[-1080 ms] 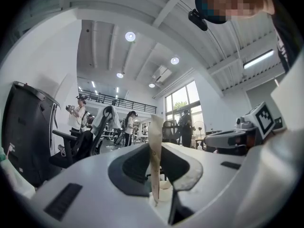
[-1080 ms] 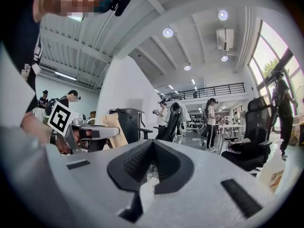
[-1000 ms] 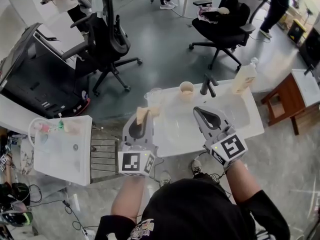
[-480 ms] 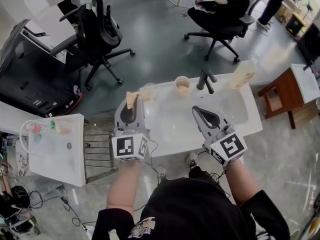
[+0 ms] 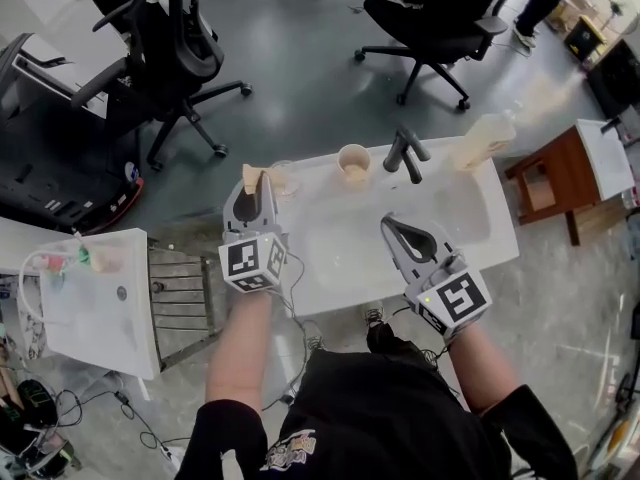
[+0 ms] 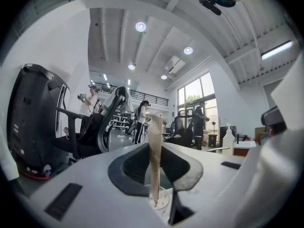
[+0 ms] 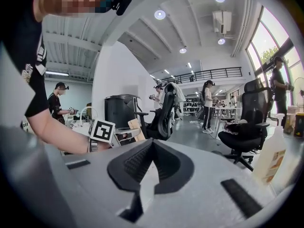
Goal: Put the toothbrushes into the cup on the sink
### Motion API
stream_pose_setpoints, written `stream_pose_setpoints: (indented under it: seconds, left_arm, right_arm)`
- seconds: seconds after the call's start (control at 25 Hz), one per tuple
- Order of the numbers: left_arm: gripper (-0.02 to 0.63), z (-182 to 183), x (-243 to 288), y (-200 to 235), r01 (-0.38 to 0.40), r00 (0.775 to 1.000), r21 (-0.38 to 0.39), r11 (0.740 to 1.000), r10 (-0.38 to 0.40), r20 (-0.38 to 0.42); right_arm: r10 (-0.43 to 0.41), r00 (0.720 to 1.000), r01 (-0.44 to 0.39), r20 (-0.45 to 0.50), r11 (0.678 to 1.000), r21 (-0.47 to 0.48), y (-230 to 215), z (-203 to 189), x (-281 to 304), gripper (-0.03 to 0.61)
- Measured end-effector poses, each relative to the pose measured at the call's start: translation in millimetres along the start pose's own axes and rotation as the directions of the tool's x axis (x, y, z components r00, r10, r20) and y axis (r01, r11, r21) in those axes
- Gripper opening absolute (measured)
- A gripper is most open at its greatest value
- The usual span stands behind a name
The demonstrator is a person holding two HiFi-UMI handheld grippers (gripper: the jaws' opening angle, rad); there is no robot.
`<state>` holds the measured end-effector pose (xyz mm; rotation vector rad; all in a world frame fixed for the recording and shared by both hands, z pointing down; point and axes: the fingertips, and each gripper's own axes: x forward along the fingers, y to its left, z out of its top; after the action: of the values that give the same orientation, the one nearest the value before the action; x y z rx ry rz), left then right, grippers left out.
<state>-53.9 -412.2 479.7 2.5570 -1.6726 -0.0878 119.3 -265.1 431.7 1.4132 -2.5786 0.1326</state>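
My left gripper (image 5: pixel 254 190) is shut on a flat beige toothbrush (image 5: pixel 250 177) that stands upright between the jaws, at the back left corner of the white sink (image 5: pixel 470 223). A clear cup (image 5: pixel 284 179) stands just right of the tips. In the left gripper view the toothbrush (image 6: pixel 155 146) hangs over the clear cup's rim (image 6: pixel 162 202), in the gap of my left gripper (image 6: pixel 156 177). A tan paper cup (image 5: pixel 352 162) sits further right by the faucet (image 5: pixel 405 154). My right gripper (image 5: pixel 398 228) hovers over the basin, shut and empty (image 7: pixel 151 144).
A pale soap bottle (image 5: pixel 482 140) stands at the sink's back right. A brown wooden stool (image 5: pixel 545 183) is to the right, black office chairs (image 5: pixel 170 58) behind. A second white basin (image 5: pixel 90 298) and a metal rack (image 5: pixel 180 288) lie to the left.
My left gripper has carried the toothbrush away from me and down, to the clear cup at the sink's back left corner. The right gripper has sunk slightly over the basin.
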Motion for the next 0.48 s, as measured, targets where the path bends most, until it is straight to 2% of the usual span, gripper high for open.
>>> stream_pose_setpoints:
  seconds: [0.2,0.48]
  left_arm:
    - [0.057,-40.0,13.0,14.9,-0.051,0.997,-0.069,0.996,0.046,-0.066]
    - [0.058,-74.1,23.3,22.1,-0.094,0.987,-0.114,0.989,0.078,-0.141]
  right_arm:
    - [-0.015,0.999,0.015,-0.036,1.0,0.005,-11.1,-12.4,1.0,0.006]
    - [-0.021,0.998,0.023,-0.064,1.0,0.018,-21.5,-23.2,2.1,0.006]
